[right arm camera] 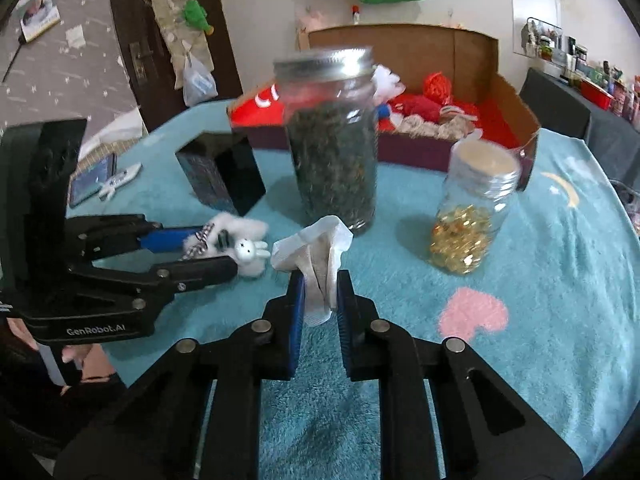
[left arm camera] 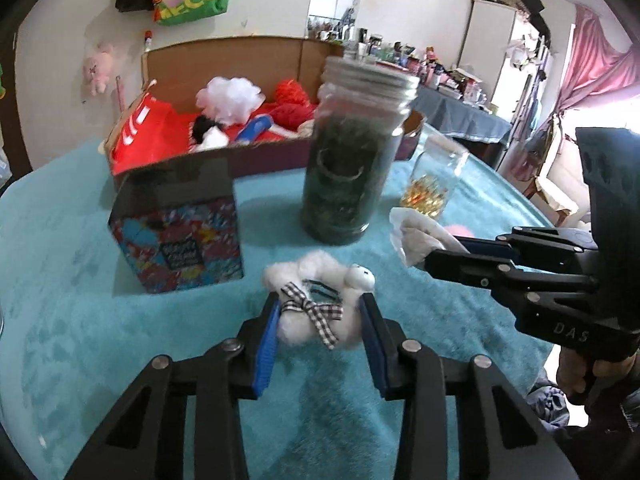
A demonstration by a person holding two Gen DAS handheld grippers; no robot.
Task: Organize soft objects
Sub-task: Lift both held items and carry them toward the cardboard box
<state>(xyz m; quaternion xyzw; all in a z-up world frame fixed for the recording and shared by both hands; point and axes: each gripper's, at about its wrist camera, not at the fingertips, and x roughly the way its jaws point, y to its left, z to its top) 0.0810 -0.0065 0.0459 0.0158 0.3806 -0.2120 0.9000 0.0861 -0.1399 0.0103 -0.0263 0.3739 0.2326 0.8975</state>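
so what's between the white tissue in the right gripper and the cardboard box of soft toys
In the right wrist view, the tall glass jar of dark leaves stands between the white tissue and the cardboard box.

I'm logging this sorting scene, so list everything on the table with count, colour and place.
Blanket: one, teal, covering the table.
Cardboard box: one, brown, far side, holding red, white and beige soft items.
Tall jar: one, clear with dark green contents, centre.
Small jar: one, clear with golden contents, right of the tall jar.
Patterned box: one, multicoloured with a black top, left of the tall jar.
Plush toy: one, white with a checked bow, between the left pads.
Cloth: one, white, pinched by the right pads.
Left hand-held gripper: black, blue pads.
Right hand-held gripper: black, blue pads.
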